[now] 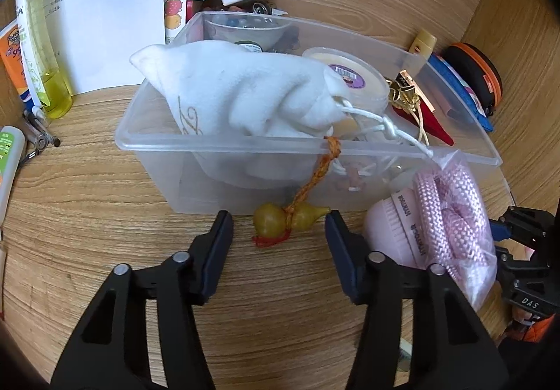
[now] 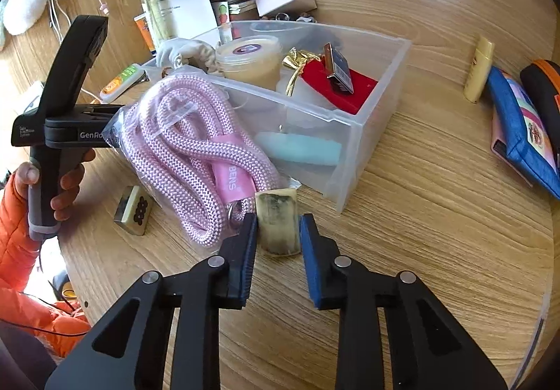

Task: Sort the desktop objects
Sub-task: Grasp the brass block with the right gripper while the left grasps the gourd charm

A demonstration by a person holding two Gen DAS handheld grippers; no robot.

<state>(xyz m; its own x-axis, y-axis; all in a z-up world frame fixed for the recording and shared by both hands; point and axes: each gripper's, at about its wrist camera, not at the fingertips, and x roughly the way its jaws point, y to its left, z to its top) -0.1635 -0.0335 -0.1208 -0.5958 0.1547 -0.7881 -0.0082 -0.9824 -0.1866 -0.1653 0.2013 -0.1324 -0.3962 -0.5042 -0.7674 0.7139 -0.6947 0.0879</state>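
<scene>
In the left wrist view a yellow gourd charm (image 1: 290, 218) lies on the wooden desk, its orange cord running up over the rim of a clear plastic bin (image 1: 224, 145). My left gripper (image 1: 280, 225) is open around the charm, with a gap at its left pad. In the right wrist view my right gripper (image 2: 278, 232) is shut on a cream tile (image 2: 278, 225) standing on the desk beside a bagged pink rope (image 2: 189, 145). A second tile (image 2: 133, 211) lies left of the bag. The bin (image 2: 378, 110) holds a white pouch (image 1: 227, 89), a jar and a red box.
Papers (image 1: 105, 22), a yellow bottle (image 1: 38, 50) and tubes crowd the bin's left. A blue pouch (image 2: 521, 138), a black-orange case (image 2: 542, 85) and a small yellow bottle (image 2: 479, 71) lie to its right. A hand in an orange sleeve (image 2: 21, 222) holds the left gripper.
</scene>
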